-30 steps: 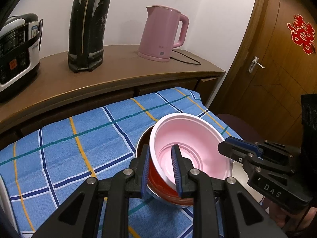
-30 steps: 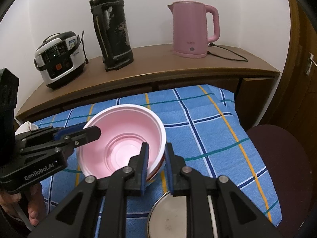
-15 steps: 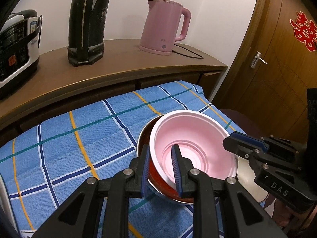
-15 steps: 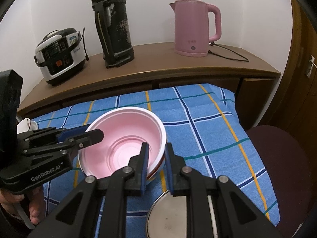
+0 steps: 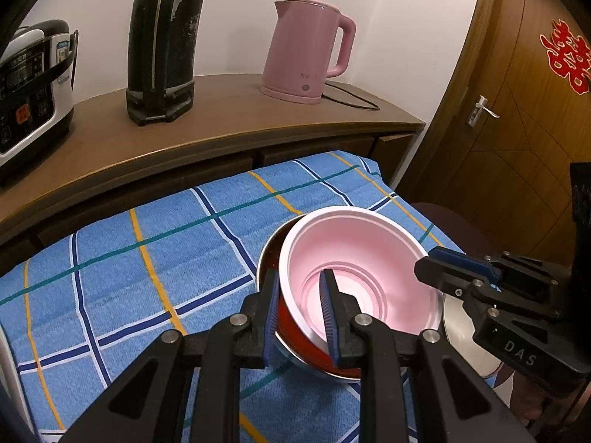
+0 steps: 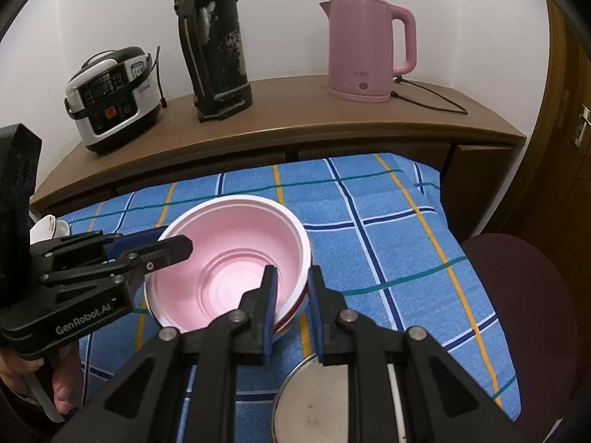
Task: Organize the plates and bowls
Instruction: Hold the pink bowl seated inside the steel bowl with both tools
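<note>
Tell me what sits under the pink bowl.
The pink bowl is nested in a red bowl, itself in a metal bowl. Their insides are covered.

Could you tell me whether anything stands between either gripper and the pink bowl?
Nothing visible does: the left gripper and right gripper each already clamp the rim of the pink bowl on opposite sides.

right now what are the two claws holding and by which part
Both grip the pink bowl stacked in a red bowl: left claw on its near rim, right claw on the opposite rim.
</note>
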The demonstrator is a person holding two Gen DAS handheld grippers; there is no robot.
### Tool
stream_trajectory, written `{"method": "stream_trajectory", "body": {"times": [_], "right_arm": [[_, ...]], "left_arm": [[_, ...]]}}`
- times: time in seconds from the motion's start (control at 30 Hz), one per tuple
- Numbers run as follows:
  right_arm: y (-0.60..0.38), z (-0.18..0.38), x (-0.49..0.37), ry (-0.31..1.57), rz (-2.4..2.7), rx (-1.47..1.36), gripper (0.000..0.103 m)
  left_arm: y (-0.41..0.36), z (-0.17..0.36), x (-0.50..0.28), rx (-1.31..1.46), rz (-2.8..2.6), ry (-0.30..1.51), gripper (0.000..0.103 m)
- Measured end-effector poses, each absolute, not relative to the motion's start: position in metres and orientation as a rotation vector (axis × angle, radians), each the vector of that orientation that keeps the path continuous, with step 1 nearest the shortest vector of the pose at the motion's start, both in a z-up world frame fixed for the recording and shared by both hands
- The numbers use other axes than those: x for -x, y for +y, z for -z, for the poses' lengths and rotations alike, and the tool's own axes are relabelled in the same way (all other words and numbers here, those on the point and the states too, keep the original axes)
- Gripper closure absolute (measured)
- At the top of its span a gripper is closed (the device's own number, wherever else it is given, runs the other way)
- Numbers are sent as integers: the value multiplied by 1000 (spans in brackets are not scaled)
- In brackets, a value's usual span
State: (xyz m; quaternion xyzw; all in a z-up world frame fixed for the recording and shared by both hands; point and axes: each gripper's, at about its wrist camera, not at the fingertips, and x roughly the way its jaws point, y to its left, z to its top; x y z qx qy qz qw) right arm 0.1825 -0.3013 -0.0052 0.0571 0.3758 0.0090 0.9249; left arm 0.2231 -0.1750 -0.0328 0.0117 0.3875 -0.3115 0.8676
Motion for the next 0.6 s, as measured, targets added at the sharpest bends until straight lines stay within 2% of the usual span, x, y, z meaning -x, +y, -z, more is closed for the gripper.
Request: {"method": "stream_trajectory", "body": {"times": [0.6], "right_arm": [[-300, 10, -182, 777, -35, -119, 85]], "left_arm": [[-175, 33, -222, -49, 635, 784, 79]]}}
